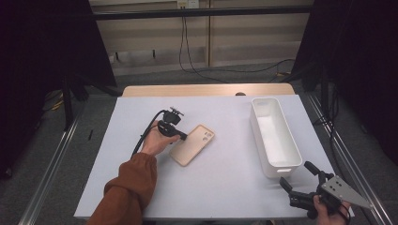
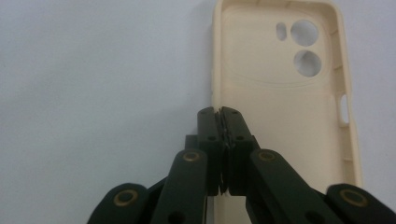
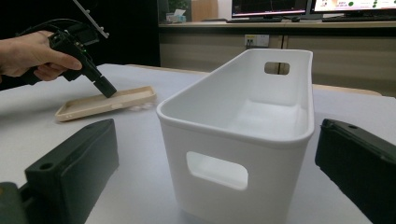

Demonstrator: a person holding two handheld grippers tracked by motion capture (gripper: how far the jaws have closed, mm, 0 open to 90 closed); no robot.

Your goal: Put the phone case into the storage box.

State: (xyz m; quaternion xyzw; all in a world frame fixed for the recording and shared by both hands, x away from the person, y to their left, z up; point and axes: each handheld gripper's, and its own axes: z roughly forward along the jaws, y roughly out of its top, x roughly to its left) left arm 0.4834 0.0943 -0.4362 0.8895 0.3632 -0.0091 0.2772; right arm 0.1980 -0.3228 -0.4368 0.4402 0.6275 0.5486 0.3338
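Table (image 1: 141,197): white work surface, bearing every item below.

Bin (image 1: 274,136): white plastic, long and open-topped with handle cut-outs in the end walls, standing upright at the table's right side, nothing visible inside. Judged the likely destination for the case (a guess from the layout alone).

Phone case (image 1: 191,144): cream, soft-looking, lying flat with its hollow side up near the table's middle, well apart from the bin; camera cut-outs at the far end.

Left gripper (image 1: 180,136): held in the person's left hand, tilted down onto the case's near-left long edge. In the left gripper view its jaws are clamped together with the case's thin side wall pinched between them (image 2: 219,114). Step in hand, by my reading: grip just secured, lift not yet begun, as the case lies flat on the table.

Right gripper (image 1: 296,179): at the table's near right corner, just in front of the bin's near end, jaws standing wide apart with nothing between them.

Next move, as judged: raise the case cleanly by its rim (a thin, flexible wall may bend or slip), carry it rightward over the bin, then release.
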